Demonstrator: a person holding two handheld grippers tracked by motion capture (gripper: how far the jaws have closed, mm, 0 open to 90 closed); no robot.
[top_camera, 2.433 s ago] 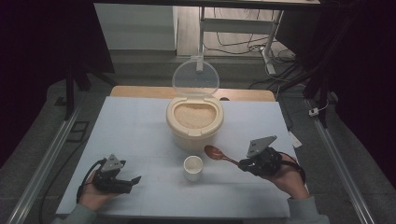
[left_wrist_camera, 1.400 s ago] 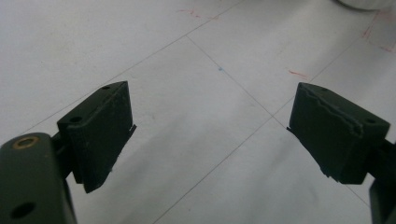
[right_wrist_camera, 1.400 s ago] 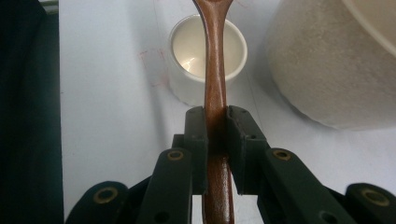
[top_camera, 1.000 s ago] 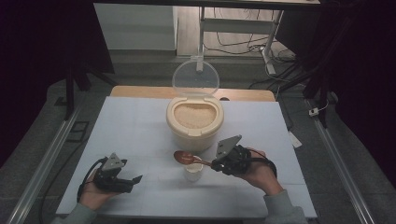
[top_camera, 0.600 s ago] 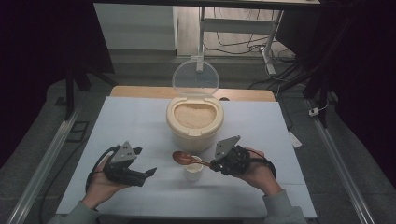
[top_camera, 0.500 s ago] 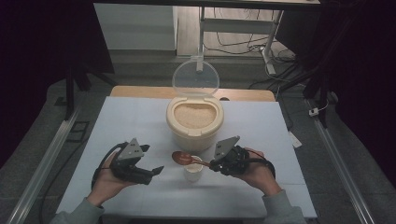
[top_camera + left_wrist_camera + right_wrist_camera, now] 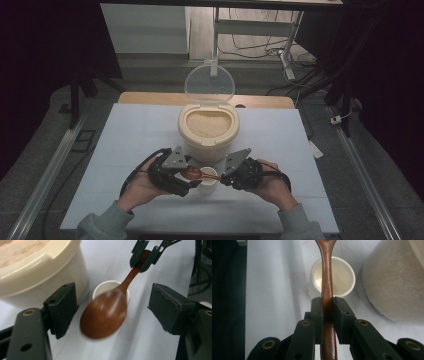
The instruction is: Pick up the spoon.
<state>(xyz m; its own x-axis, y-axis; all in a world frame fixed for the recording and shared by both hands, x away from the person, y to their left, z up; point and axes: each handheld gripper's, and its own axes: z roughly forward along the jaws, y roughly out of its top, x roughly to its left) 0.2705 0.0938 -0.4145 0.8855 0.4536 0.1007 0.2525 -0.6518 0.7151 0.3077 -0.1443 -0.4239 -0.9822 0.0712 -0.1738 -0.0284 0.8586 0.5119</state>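
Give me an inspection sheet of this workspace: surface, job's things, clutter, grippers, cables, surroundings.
Surface: pale blue table top on a wooden board.
Job's things: wooden spoon held level, its bowl over a small white cup; cream rice container behind the cup, its clear lid standing open, full of grain.
Clutter: a small white tag at the table's right edge.
Grippers: right gripper shut on the spoon's handle; left gripper open, its jaws either side of the spoon's bowl and just closing in, not touching it.
Cables: a black cable loops from the left gripper; more wires on the floor behind.
Surroundings: dark room, metal rails at both sides, desk legs beyond.
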